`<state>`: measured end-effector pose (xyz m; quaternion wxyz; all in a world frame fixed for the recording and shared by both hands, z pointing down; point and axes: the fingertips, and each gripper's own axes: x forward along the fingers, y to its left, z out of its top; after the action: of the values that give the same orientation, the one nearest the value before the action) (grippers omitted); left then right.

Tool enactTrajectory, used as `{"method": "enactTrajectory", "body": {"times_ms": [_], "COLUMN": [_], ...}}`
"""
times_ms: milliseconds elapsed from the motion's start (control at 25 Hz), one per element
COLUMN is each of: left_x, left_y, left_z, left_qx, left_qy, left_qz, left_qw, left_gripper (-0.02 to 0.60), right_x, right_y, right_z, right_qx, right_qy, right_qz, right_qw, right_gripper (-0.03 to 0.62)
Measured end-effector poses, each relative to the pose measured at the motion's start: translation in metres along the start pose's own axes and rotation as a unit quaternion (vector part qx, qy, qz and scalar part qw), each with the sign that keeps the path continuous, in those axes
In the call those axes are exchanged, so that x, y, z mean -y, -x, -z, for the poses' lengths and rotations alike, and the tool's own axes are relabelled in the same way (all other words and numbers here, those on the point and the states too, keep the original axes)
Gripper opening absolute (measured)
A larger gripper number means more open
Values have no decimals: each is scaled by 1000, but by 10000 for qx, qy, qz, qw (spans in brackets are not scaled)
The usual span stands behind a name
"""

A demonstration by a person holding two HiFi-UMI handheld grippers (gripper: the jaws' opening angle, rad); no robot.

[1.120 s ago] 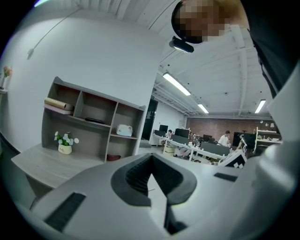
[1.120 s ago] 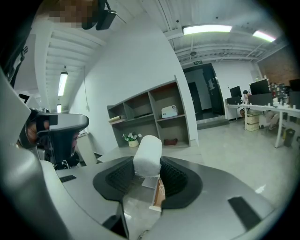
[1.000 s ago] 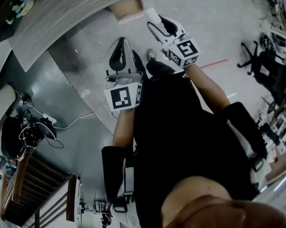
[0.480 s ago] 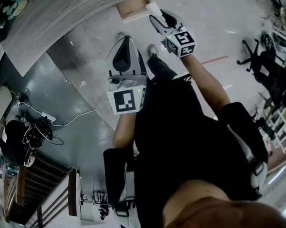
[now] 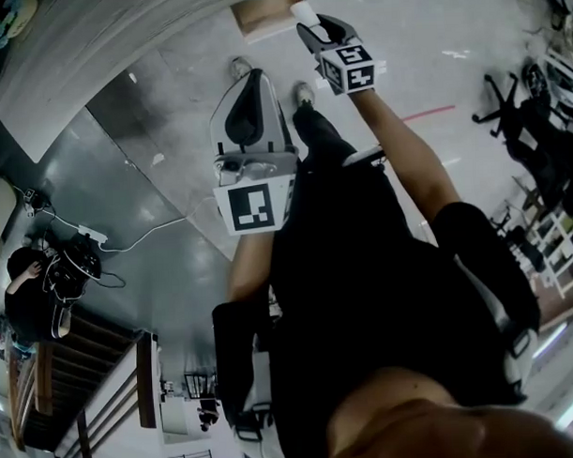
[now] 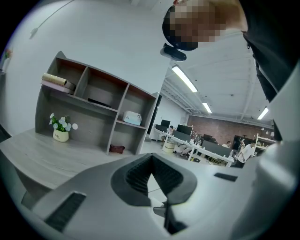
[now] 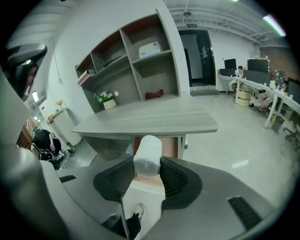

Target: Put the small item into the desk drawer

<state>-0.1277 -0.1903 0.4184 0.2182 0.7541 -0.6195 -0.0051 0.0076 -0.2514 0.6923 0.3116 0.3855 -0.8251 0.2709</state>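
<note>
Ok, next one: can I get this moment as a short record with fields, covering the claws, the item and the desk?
right claw: shut on the small white item, held out toward the desk
left claw: shut, nothing between its jaws, nearer the person's body
desk: grey top, ahead of the right claw
drawer: wood-coloured, appears pulled out under the desk edge, just beyond the item
item in drawer: not yet
on desk: shelf unit, potted flowers

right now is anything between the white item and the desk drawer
Nothing visible does. The right tongs hold the small white item just in front of the drawer, which looks open under the desk top.
</note>
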Motion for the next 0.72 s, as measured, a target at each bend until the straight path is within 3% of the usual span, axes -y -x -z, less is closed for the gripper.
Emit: {"method": "enactTrajectory", "body": {"times_ms": [440, 720], "left_x": [-7, -12], "left_y": [-13, -18], "left_z": [12, 25], "left_qx": [-83, -182], "left_qy": [182, 283], "left_qz": [-62, -67], "left_qw": [9998, 9994], "left_gripper": [-2, -2], "right_x": [31, 38], "right_y": [-56, -81], "right_z": [64, 90], "right_qx": [-1173, -1651], "right_qy": [-258, -390], "right_qz": [343, 444], "right_qw": [9922, 9845], "right_gripper": [164, 164]}}
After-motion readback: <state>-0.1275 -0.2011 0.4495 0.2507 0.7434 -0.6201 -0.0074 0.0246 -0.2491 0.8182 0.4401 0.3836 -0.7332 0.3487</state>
